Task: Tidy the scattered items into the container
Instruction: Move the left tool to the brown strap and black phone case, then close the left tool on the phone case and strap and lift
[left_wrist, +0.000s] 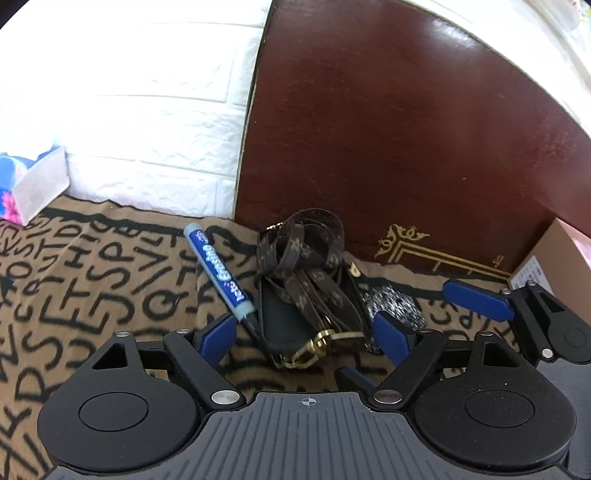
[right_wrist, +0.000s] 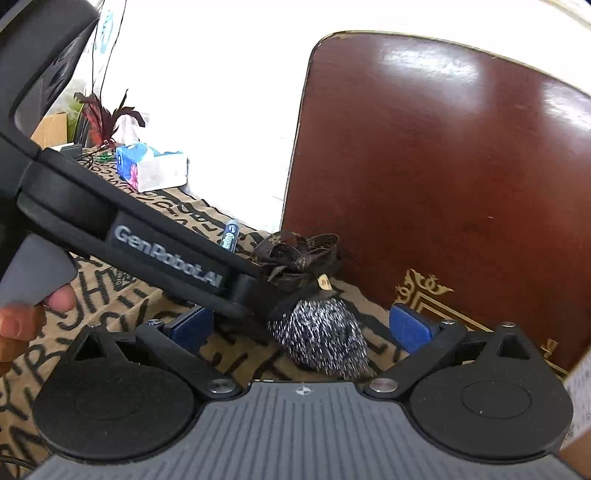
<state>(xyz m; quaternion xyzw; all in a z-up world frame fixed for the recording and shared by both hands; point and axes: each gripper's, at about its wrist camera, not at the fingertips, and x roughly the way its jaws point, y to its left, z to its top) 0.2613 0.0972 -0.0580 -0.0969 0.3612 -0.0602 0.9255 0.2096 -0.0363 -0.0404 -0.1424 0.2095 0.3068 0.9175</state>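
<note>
Both grippers hover low over a tan tablecloth (left_wrist: 92, 288) printed with black letters, each with its blue-padded jaws spread wide and holding nothing. Straight ahead of the left gripper (left_wrist: 306, 332), between its pads, lies a dark brown monogram strap (left_wrist: 306, 266), bundled in loops with a gold clasp (left_wrist: 317, 347) at the end nearest the gripper; the bundle's long axis runs away from the gripper toward a glossy dark red board (left_wrist: 406, 129) standing just behind it. The left gripper looks the nearer of the two to the strap. Ahead of the right gripper (right_wrist: 314, 332), between its pads, sits a fluffy black and silver pom-pom (right_wrist: 325, 339), touching the strap bundle at its far side. The left gripper's black body crosses the right view and hides part of the strap. A blue tube (left_wrist: 218, 269) with white lettering lies just left of the strap, slanting toward the left pad, close enough to be caught in a closing grasp. A cardboard box (left_wrist: 554, 254), perhaps the container, shows at the right edge. A tissue pack (right_wrist: 151, 168) lies well apart at far left.
</note>
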